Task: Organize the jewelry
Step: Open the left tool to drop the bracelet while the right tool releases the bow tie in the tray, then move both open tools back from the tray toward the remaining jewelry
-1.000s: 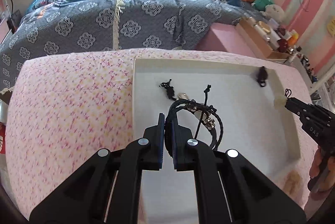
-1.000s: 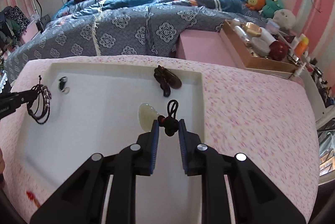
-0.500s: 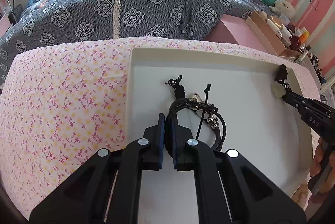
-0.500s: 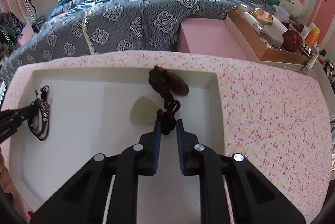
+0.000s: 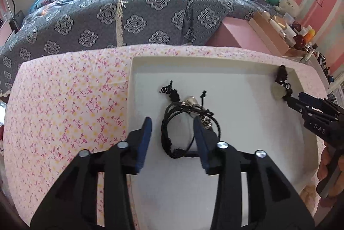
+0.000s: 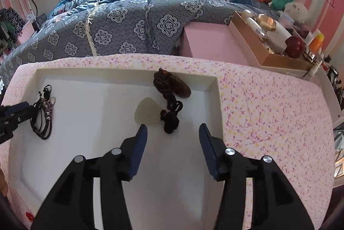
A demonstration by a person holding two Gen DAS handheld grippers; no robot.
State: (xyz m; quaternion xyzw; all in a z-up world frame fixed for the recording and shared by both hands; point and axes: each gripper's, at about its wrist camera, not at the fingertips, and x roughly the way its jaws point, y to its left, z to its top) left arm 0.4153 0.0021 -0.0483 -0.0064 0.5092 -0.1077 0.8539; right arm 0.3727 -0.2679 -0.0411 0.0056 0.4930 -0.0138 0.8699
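- My left gripper (image 5: pixel 172 129) has its jaws spread wide, holding nothing; the black cord bracelet (image 5: pixel 189 124) lies in the gap between the blue pads, flat on the tray floor.
- That bracelet is several loops of thin black cord, knotted, with small silver beads (image 5: pixel 206 119) on its far side and loose cord ends trailing away from me.
- From my right camera the same bracelet (image 6: pixel 43 116) sits at the left end of the tray, just off the tips of the left gripper.
- My right gripper (image 6: pixel 173 135) is wide open too, and empty; the dark braided cord (image 6: pixel 169 114) lies bunched just ahead of the pads, on the tray.
- Tied on that cord is a pale green pendant (image 6: pixel 147 111), flat, rounded like a teardrop, smooth and slightly see-through.
- The cord runs on to a brown lumpy piece (image 6: pixel 180 88) resting against the far wall of the tray.
- The tray (image 6: pixel 212 83) is shallow, rectangular, cream-white, with a raised rim and a plain matte floor; both pieces of jewelry are inside it, well apart.
- In the left view I see the pendant (image 5: pixel 278 90) near the tray's far right corner, right by the right gripper's tips, and fingers (image 5: pixel 324 167) on its handle.
- The tray sits on a pink cloth (image 5: pixel 64 105) with small printed flowers.
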